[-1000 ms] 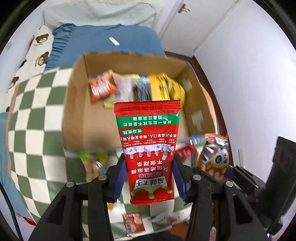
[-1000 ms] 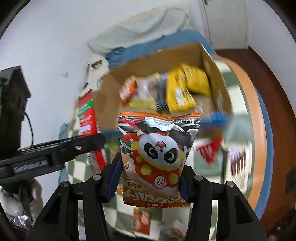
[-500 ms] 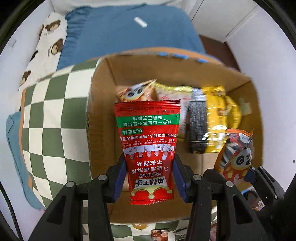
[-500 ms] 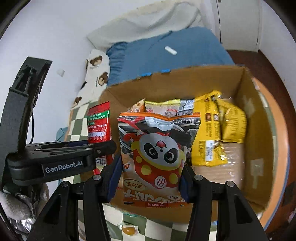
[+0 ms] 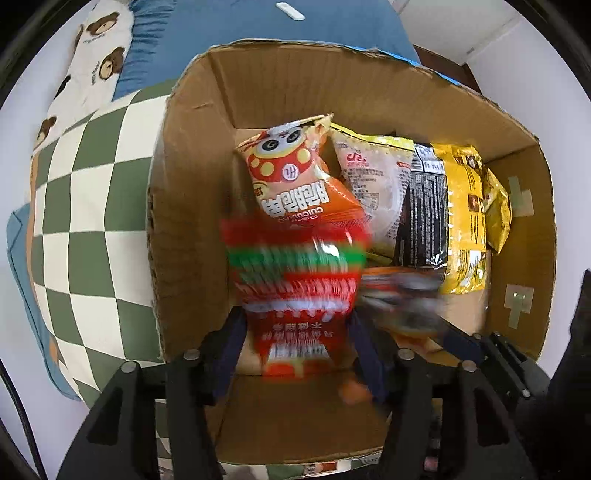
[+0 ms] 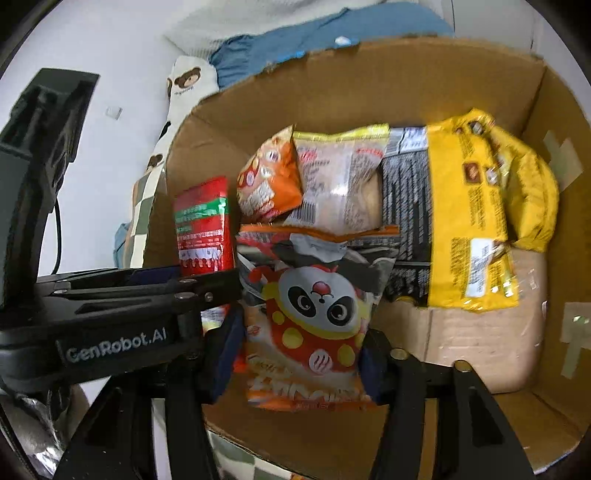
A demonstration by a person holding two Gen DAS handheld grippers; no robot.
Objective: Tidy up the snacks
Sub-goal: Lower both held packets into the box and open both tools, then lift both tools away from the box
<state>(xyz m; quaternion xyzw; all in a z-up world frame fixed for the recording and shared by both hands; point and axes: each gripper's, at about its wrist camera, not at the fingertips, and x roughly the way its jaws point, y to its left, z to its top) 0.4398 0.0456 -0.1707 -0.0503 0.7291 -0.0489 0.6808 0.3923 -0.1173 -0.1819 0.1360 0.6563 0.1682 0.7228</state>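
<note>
A cardboard box (image 5: 192,229) (image 6: 424,85) holds an orange panda snack bag (image 5: 295,173), a pale packet (image 5: 376,192), a black packet (image 5: 428,214) and a yellow bag (image 5: 469,214) (image 6: 476,218). My left gripper (image 5: 295,332) is inside the box with its jaws apart; the red and green packet (image 5: 295,288) (image 6: 203,225) between them is blurred and looks loose. My right gripper (image 6: 301,354) is shut on a panda snack bag (image 6: 314,317), held over the box floor. The left gripper also shows in the right wrist view (image 6: 207,288).
The box stands on a green and white checkered cloth (image 5: 88,192). A blue bed cover (image 5: 229,26) and a bear-print pillow (image 5: 96,62) lie behind it. White walls stand on both sides.
Both grippers moved forward and down into the box. The left jaws have opened and the red packet is slipping down, blurred. The right gripper still holds the panda bag.
</note>
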